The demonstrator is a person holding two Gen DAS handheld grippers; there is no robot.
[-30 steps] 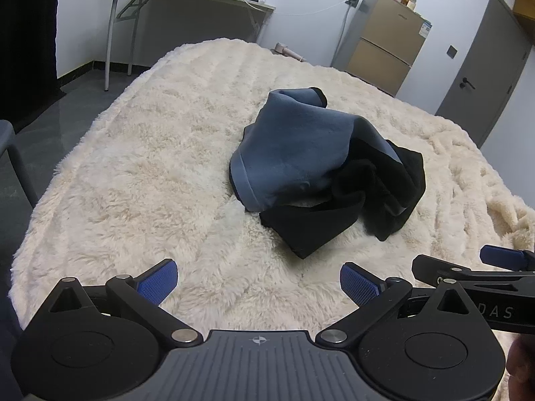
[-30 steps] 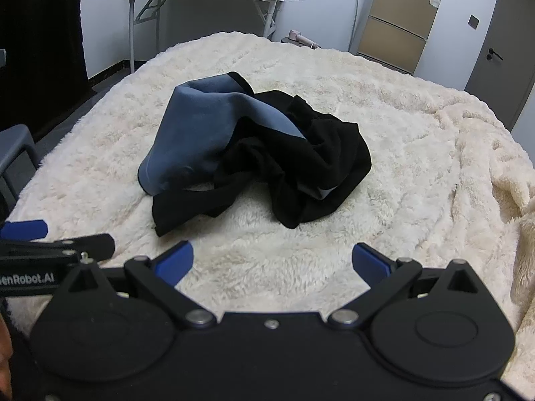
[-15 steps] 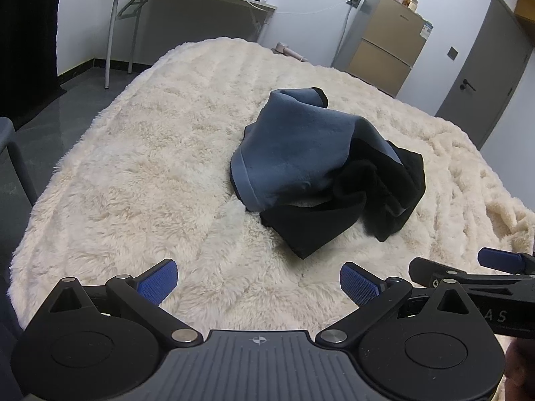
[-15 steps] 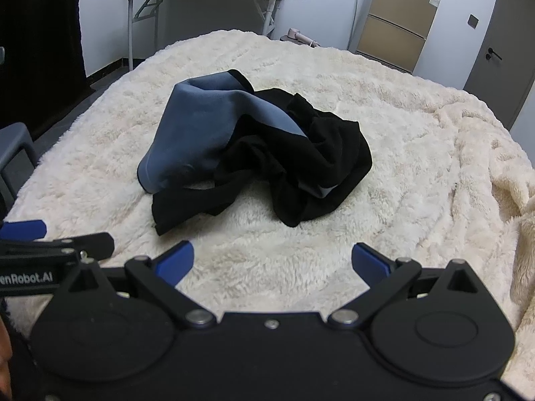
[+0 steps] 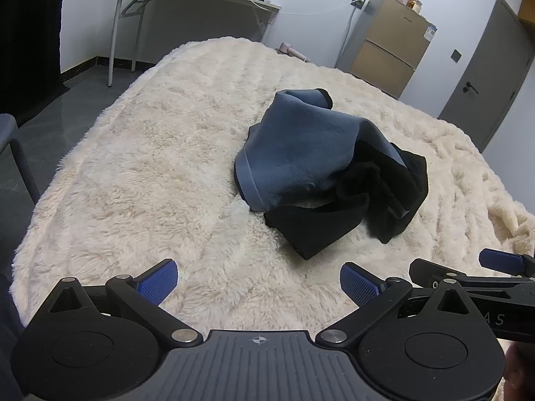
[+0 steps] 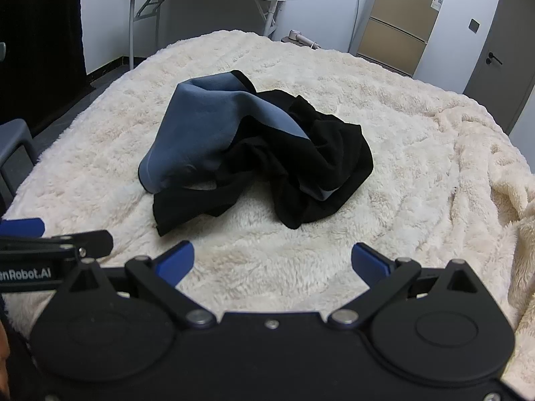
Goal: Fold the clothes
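Note:
A crumpled blue and black garment (image 5: pixel 321 167) (image 6: pixel 254 147) lies in a heap in the middle of a cream fluffy blanket (image 5: pixel 150 173) (image 6: pixel 418 173). My left gripper (image 5: pixel 259 282) hovers open over the blanket's near edge, short of the garment, its blue pads (image 5: pixel 157 282) wide apart with nothing between them. The right gripper (image 6: pixel 272 264) is likewise open and empty just before the garment's black corner. Each gripper shows in the other's view: the right one (image 5: pixel 481 274) at the lower right, the left one (image 6: pixel 43 237) at the lower left.
The blanket covers a bed. A grey folding table (image 5: pixel 200 3) with a bottle and a yellow box stands at the back wall. A tan cabinet (image 5: pixel 388 43) and a grey door (image 5: pixel 491 77) are at the back right. A chair frame (image 5: pixel 16 157) sits at the left.
Both grippers have edged slightly forward toward the garment and stay open. The garment has not moved.

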